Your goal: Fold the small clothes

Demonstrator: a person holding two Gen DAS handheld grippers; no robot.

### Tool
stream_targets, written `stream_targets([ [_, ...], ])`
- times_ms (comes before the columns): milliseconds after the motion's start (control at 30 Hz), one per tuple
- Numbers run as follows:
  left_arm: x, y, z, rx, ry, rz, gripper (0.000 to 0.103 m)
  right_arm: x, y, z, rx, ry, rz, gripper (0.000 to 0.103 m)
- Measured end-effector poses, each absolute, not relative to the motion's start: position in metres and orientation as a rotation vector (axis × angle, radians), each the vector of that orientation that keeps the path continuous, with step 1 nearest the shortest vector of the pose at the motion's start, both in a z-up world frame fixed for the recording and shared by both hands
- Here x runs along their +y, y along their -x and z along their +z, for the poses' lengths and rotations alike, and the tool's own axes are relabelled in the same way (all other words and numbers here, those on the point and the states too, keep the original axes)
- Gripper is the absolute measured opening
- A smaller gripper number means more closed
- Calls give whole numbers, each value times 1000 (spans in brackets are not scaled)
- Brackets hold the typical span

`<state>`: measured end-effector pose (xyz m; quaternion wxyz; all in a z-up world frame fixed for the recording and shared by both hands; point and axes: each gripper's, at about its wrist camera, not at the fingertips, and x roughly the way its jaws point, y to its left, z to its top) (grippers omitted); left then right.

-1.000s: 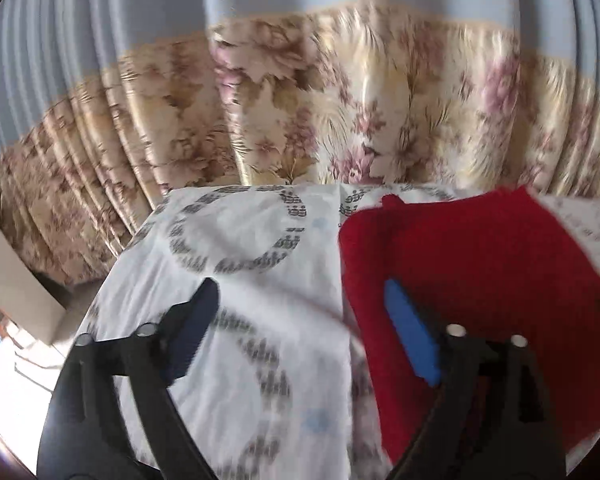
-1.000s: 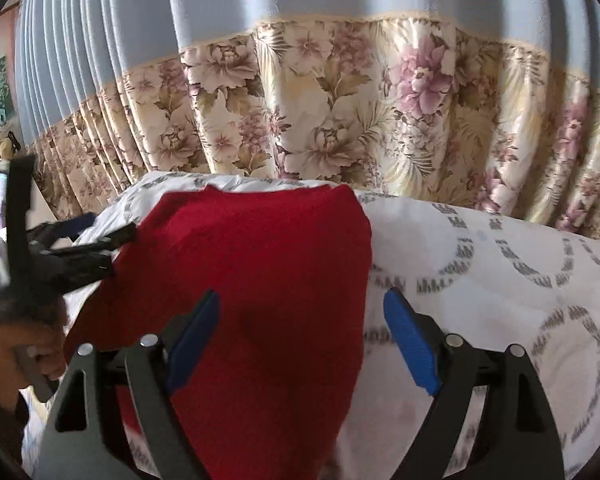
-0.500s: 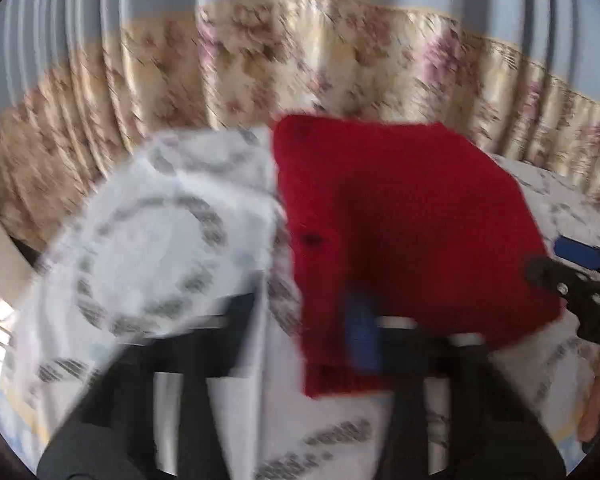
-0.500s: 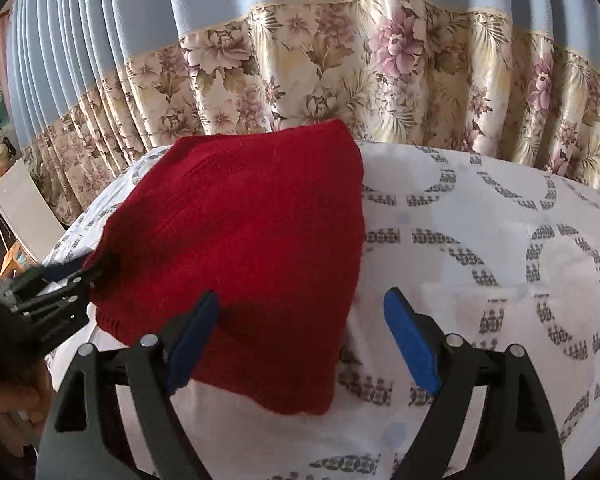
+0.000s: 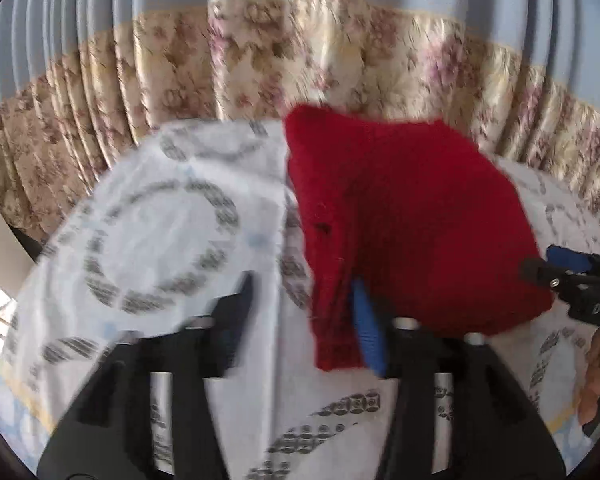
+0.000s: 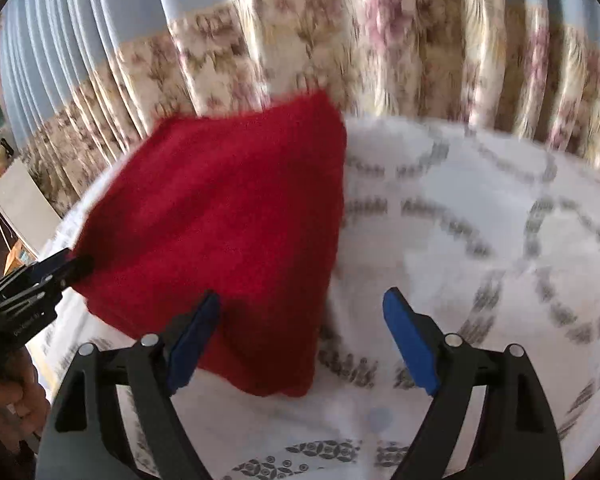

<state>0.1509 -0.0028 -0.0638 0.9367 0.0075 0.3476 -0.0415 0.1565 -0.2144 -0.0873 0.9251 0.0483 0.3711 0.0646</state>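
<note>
Left wrist view: my left gripper [image 5: 300, 312] has just been opening, jaws apart, its right finger at the red knit garment [image 5: 412, 220] on the patterned sheet [image 5: 160, 208]. Right wrist view: my right gripper [image 6: 300, 336] stands spread over the garment's near right corner, pinching nothing.

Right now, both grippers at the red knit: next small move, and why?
Probably ease the right gripper left and close on the red knit's near corner. Its fingers stand open, that corner between them, unpinched. The left gripper, fingers just opening, straddles the other corner on the patterned sheet.
</note>
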Motion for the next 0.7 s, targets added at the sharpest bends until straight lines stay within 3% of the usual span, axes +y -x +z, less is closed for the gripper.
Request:
stream_targets([
  [200,-1,-186,-10,625,-18,-68,94,-225,-188,-45,699,-113,99,84],
  [400,-19,-261,-39,795,-9,-84,94,-214,-241,-52,755,-146,100,84],
  [700,-10,-285,-99,936,134,-192,99,-205,-277,-102,856,-215,96,90],
])
